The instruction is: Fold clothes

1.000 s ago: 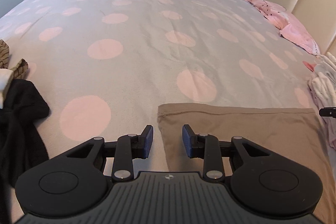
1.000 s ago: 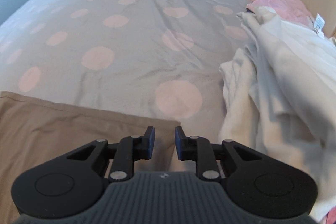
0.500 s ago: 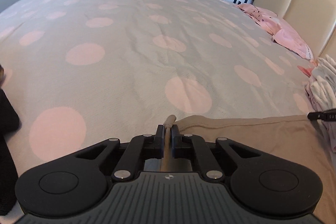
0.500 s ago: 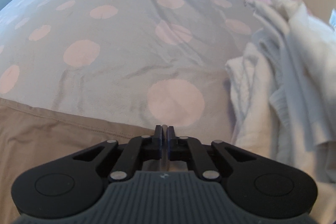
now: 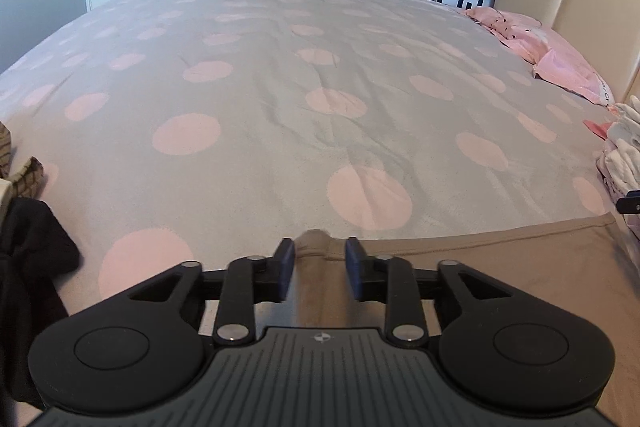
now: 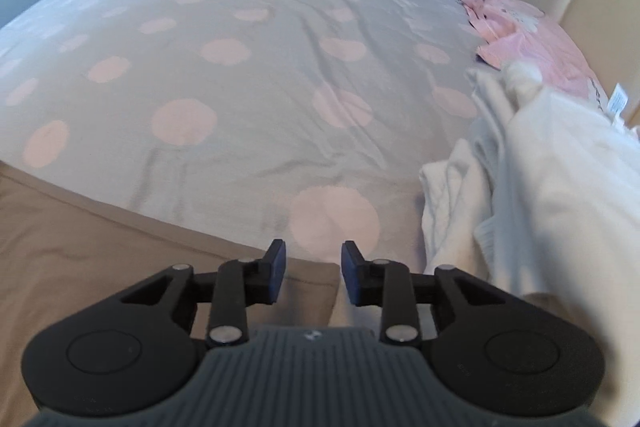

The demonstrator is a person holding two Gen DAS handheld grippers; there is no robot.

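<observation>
Left wrist view shows the left gripper (image 5: 316,269) with fingers parted, a bunched corner of the tan garment (image 5: 500,267) poking up between them; its far edge runs rightward across the lower frame. Right wrist view shows the right gripper (image 6: 310,273) likewise spread, straddling the opposite corner of that garment (image 6: 120,251) on the spotted bed (image 6: 280,67). Each gripper sits at its own corner.
</observation>
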